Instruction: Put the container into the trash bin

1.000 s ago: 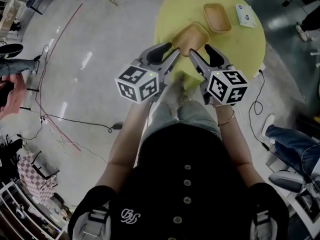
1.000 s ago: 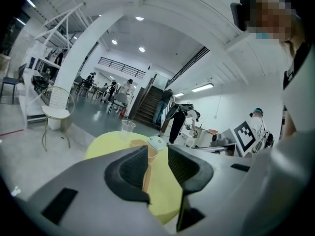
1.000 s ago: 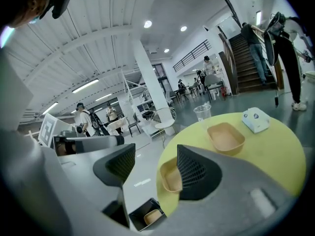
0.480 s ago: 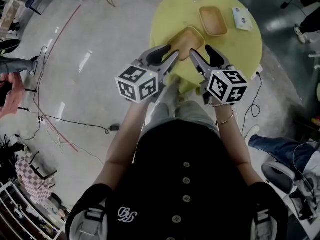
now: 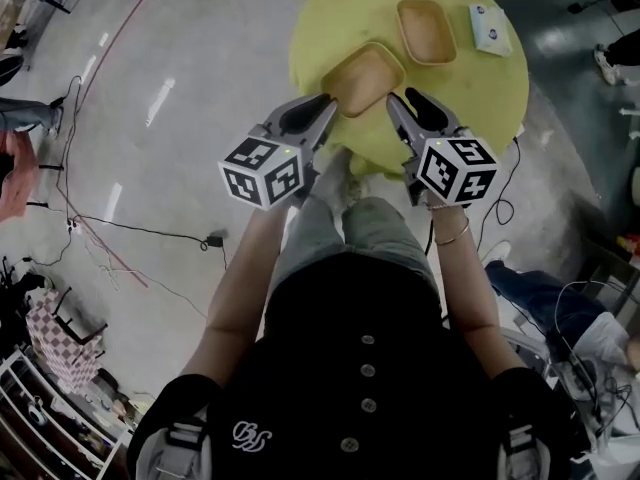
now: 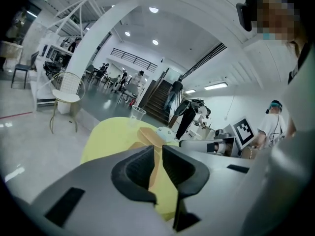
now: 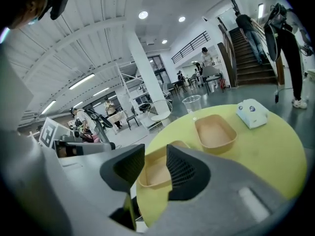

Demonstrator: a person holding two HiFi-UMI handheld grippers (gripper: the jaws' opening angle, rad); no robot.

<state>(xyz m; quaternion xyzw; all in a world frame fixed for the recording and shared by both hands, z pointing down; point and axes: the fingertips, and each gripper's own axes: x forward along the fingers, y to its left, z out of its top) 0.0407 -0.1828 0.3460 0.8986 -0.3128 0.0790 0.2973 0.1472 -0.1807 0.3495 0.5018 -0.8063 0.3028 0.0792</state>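
A tan, shallow rectangular container [image 5: 362, 76] is sitting at the near edge of the round yellow table [image 5: 480, 93]; the left gripper [image 5: 328, 106] is closing, its jaws already narrow, with the container's left rim between them; the right gripper [image 5: 395, 103] is closing too, still fairly wide, astride the container's right near corner; a second matching container [image 5: 426, 30] and a white packet [image 5: 490, 26] are lying towards the far edge.

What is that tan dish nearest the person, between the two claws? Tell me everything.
The container is a shallow tan rectangle with rounded corners, seemingly pressed fibre, empty and upright near the edge of the round yellow table. The left gripper and right gripper are closing, its rim between each pair of jaws.
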